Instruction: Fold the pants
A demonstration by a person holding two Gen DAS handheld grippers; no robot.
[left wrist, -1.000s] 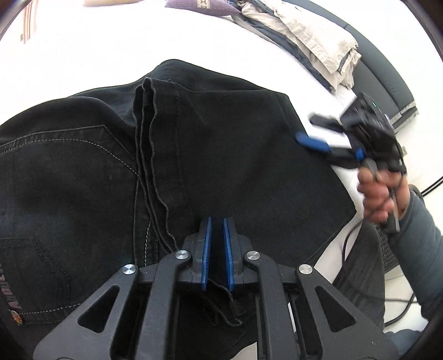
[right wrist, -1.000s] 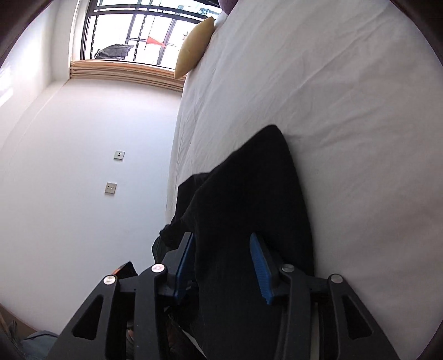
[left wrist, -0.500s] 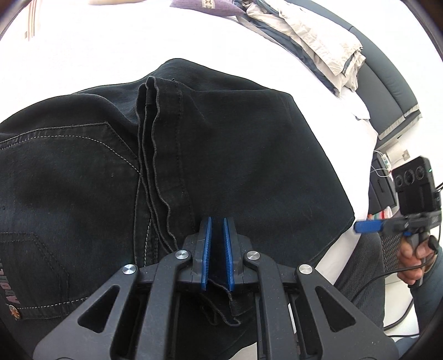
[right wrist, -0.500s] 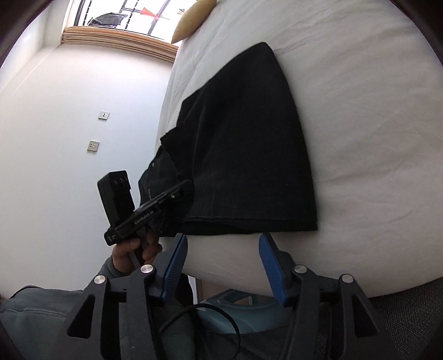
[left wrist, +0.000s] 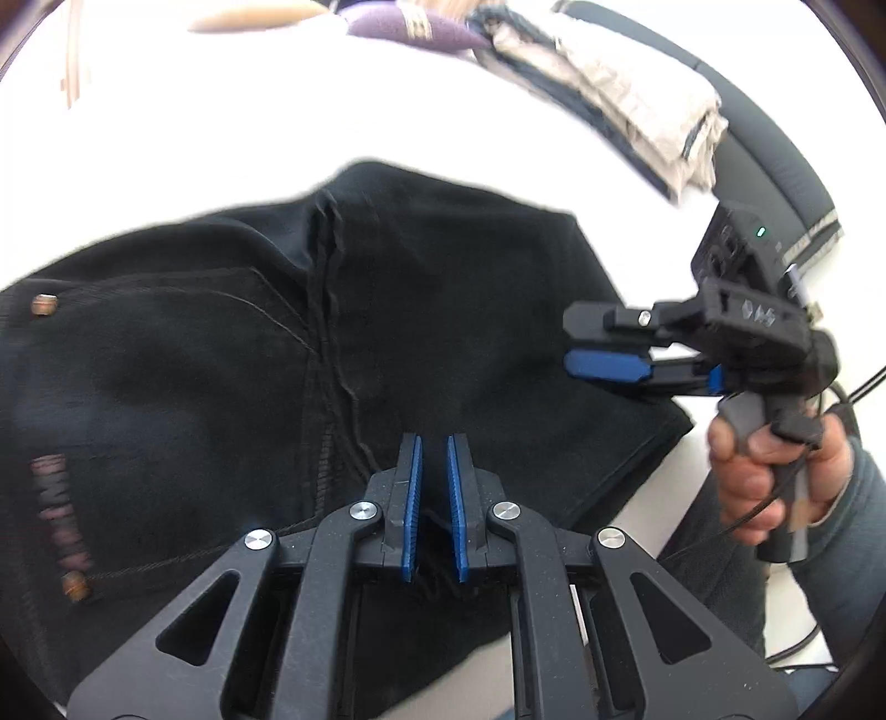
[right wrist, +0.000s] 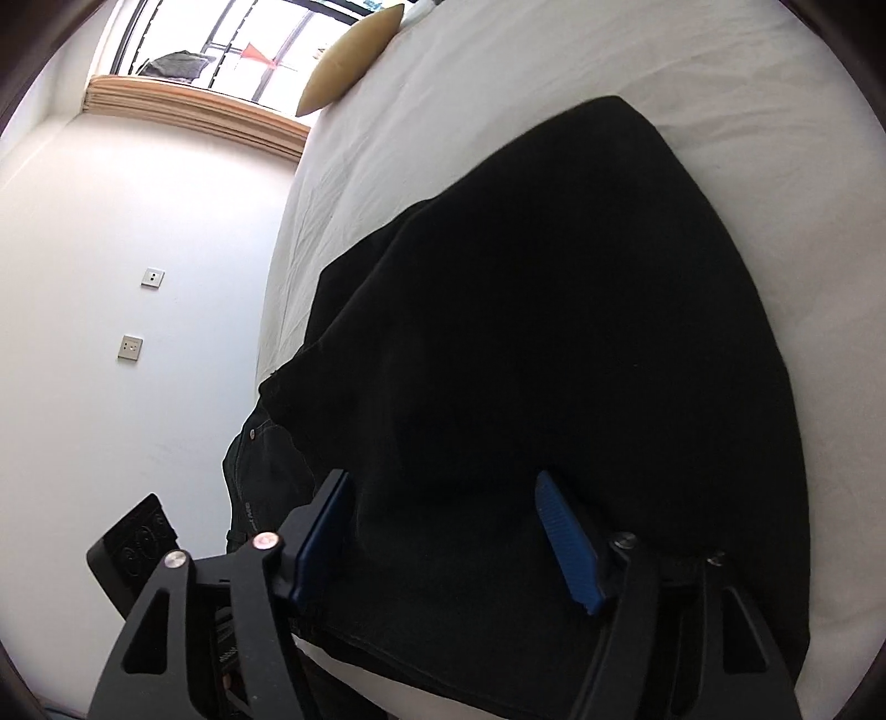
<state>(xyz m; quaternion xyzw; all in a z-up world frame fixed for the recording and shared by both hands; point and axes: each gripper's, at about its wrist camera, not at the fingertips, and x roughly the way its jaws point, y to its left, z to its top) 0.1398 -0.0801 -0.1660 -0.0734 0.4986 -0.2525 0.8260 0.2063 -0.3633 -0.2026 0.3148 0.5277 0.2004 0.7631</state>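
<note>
The left gripper pinches the black pants' hem at the bed's near edge, anchoring it, while the right gripper, jaws just spread wide and empty, hovers over the fold.

Black pants, white bed sheet, blue-lined jaws.

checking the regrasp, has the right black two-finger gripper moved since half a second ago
Yes. In the left wrist view the right gripper has come back over the black denim pants, its jaws just opening, nothing pinched between them.

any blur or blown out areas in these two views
Left wrist view: motion-blurred overall, white bed sheet overexposed, black pants keep faint stitching. Right wrist view: sharper, window glares, pants a featureless dark mass; both show fisheye bending.
</note>
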